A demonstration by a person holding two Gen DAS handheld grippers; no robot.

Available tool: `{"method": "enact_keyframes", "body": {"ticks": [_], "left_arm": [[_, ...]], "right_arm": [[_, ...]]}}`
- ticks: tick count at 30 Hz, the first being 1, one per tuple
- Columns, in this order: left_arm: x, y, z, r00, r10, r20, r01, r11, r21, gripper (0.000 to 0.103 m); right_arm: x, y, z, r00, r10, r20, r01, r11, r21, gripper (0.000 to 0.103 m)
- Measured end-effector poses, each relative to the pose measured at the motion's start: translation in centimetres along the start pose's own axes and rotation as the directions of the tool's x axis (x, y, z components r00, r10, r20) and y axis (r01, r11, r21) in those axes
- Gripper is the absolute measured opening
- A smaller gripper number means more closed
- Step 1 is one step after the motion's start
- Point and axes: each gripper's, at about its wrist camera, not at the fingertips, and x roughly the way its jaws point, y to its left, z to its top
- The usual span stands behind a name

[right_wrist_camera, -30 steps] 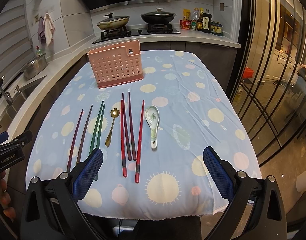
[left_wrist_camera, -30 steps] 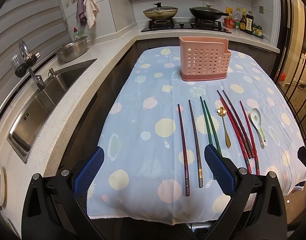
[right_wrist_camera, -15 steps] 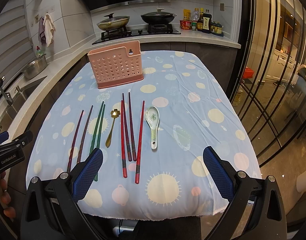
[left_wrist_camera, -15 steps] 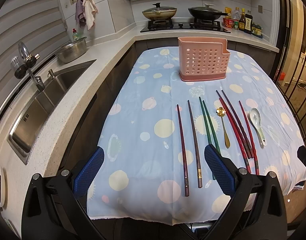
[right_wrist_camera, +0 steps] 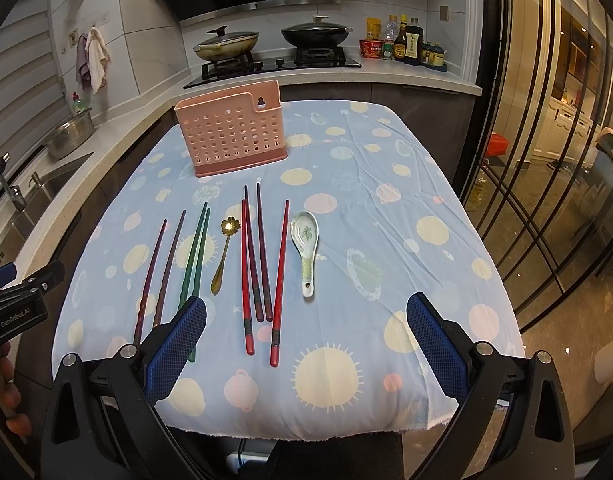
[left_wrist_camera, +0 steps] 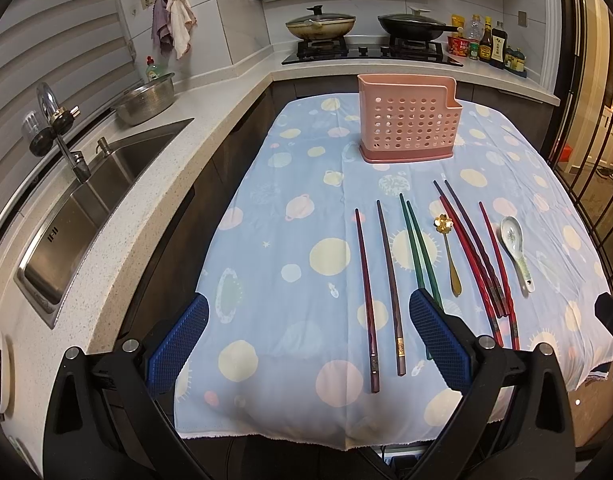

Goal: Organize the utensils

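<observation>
Above the table's near edge, left tongs (left_wrist_camera: 306, 340) and right tongs (right_wrist_camera: 306, 340) level, wide open, empty

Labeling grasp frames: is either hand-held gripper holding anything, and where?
Nothing held. Left hand-held gripper and right hand-held gripper are both open, above the tablecloth's near edge.

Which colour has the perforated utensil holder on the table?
Pink; the utensil holder shows best in the right wrist view.
</observation>
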Motion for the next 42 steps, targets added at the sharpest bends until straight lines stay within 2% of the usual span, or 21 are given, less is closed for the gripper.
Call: {"method": "enact_keyframes", "body": {"ticks": [42], "left_arm": [[-0.16, -0.67, -0.44, 1.000, -0.022, -0.002, 0.022, 1.000, 0.008, 0.096]], "right_arm": [[0.03, 0.31, -0.40, 1.000, 0.006, 0.003, -0.006, 1.000, -0.005, 0.096]]}}
